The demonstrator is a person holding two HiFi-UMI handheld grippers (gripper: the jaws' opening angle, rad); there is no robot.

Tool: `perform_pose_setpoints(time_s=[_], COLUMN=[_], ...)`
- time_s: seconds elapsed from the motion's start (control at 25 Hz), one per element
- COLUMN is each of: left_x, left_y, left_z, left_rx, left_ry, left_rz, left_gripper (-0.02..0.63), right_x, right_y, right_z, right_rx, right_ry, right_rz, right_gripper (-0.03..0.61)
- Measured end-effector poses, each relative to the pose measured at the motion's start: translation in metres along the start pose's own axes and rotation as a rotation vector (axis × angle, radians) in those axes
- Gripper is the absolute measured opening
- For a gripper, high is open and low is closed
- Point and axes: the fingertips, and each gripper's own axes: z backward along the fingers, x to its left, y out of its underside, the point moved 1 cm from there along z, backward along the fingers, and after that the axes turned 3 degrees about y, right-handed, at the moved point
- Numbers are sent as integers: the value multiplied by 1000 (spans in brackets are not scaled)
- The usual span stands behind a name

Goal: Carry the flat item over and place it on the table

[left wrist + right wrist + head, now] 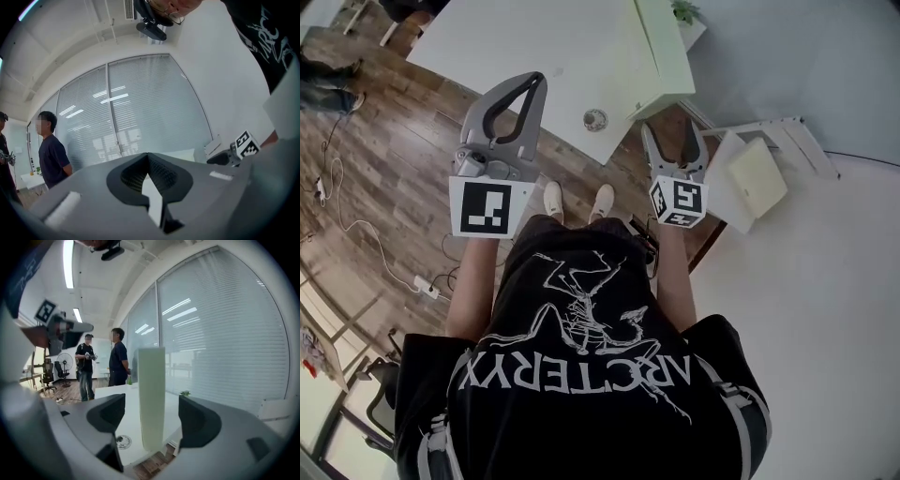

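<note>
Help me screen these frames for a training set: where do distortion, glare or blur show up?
Head view: sharp, but the floorboards bow and the white table looks washed out. Left gripper view: strong fisheye, dark corners, the left gripper itself soft. Right gripper view: the blinds curve, the ceiling light glares, and the pale panel has soft edges.

You hold two tongs: left tongs and right tongs. Ahead you have one pale green flat panel, one white surface and one small plant. Two people stand beyond: a bareheaded person and a capped person.
</note>
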Motion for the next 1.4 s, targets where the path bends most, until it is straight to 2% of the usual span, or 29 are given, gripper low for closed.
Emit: perform_pose_setpoints(time_s=[0.16,0.32,0.36,0.4,0.48,0.84,1.08,1.2,1.4], left_x=[3,6,5,5,7,-5,-20,-19,-23], left_y=[3,-1,-3,-5,-9,-37,-52,-55,-57], left_z=[4,5,5,5,3,3,2,0,-6], left_rx=[0,-29,-35,-40,-52,-106,-147,-155,-162], left_ry=[-9,-25,-26,-28,-32,4,104,118,129], left_rz=[16,41,40,40,41,6,4,11,5], left_gripper=[-2,-2,-2,-1,0,-2,-2,-1,-2], right_x=[2,-1,-1,-2,-4,21,28,33,33], right_y=[-63,-123,-135,-146,-164,-209,-212,-216,-212], right_z=[39,46,46,47,45,27,31,33,29], right_rx=[-106,-198,-219,-239,-274,-362,-362,-370,-368], right_ry=[-55,-68,-69,-68,-70,-102,-89,-92,-98], right_rz=[-8,48,57,62,65,80,147,177,165], right_gripper=[322,321,299,226,38,25,14,12,12])
